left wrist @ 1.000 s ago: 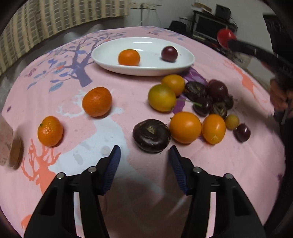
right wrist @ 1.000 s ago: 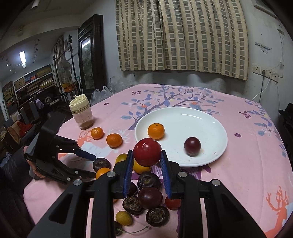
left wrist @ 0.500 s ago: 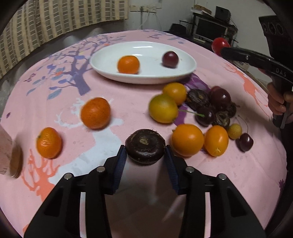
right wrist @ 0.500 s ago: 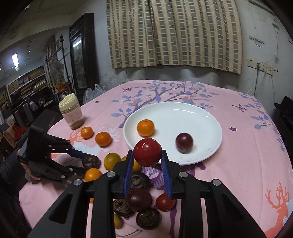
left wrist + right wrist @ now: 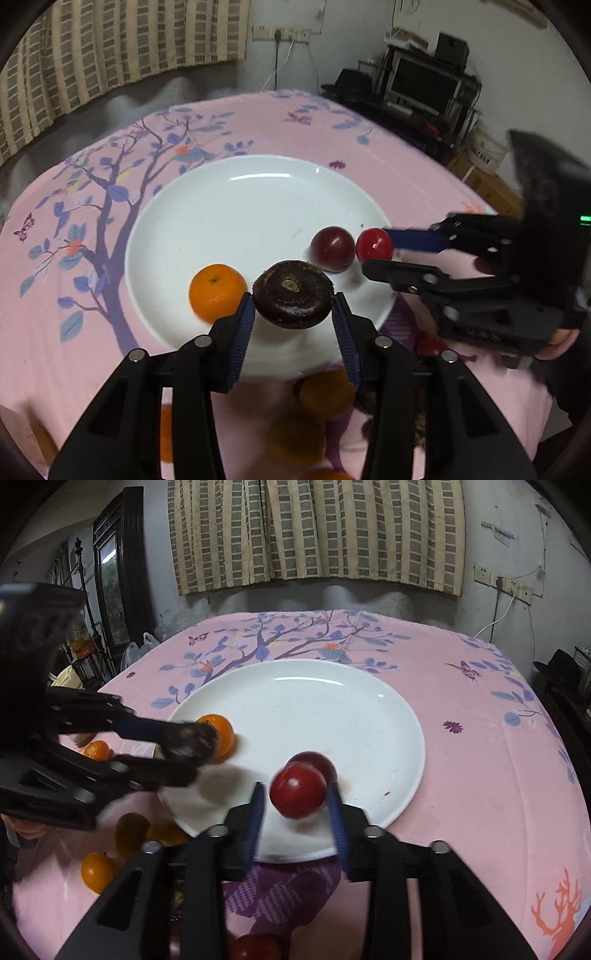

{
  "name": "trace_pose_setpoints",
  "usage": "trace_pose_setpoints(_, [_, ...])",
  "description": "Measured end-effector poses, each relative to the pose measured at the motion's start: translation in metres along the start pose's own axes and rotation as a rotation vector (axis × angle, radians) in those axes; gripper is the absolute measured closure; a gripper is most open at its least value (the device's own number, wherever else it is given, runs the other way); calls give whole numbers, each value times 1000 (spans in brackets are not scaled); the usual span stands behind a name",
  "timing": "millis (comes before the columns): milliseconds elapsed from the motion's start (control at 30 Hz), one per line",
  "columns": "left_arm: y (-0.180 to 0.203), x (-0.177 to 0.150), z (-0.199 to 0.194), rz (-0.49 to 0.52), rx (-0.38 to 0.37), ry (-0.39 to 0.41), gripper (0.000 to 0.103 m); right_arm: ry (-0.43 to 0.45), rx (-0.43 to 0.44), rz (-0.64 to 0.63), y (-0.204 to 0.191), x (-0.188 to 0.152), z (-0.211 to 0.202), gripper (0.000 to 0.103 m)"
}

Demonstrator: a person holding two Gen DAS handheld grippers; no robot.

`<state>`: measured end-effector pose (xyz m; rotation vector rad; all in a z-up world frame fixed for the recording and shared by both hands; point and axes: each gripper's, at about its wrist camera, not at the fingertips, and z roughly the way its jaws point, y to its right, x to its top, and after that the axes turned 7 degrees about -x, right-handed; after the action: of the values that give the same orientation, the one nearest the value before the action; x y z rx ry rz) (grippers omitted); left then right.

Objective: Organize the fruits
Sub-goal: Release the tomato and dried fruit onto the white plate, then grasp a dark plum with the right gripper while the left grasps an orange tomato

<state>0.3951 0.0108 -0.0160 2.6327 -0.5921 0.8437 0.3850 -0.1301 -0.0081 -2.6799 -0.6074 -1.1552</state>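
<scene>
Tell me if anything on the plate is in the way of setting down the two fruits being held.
Partly. The dark purple plum lies right behind the red fruit, and the orange sits beside the dark brown fruit. The rest of the white plate is bare.

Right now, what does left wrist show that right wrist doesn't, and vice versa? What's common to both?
Left wrist only: the TV stand behind the table, and the right gripper seen from the side.

Right wrist only: the dark cabinet, a small orange beside the plate, and a red fruit on the cloth below.

Both: the white plate, the orange and dark plum on it, the dark brown fruit in the left gripper, and the red fruit in the right gripper.
</scene>
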Motion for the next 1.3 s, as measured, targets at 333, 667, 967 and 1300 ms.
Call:
trace_pose_setpoints(333, [-8,-57,-79,-121,143,175,13,2,183,-53,-22,-25,-53,44])
trace_pose_setpoints(667, [-23,-138,-87,-293,147,141,12,-77,180,-131,-52,-62,-56,44])
trace_pose_setpoints(967, [-11,-142,-81,-236,158,119,12,-100,156,-136,-51,-68,-52,44])
trace_pose_setpoints(1300, [-7,-142,-76,-225,143,96,12,-105,140,-166,-57,-72,-51,61])
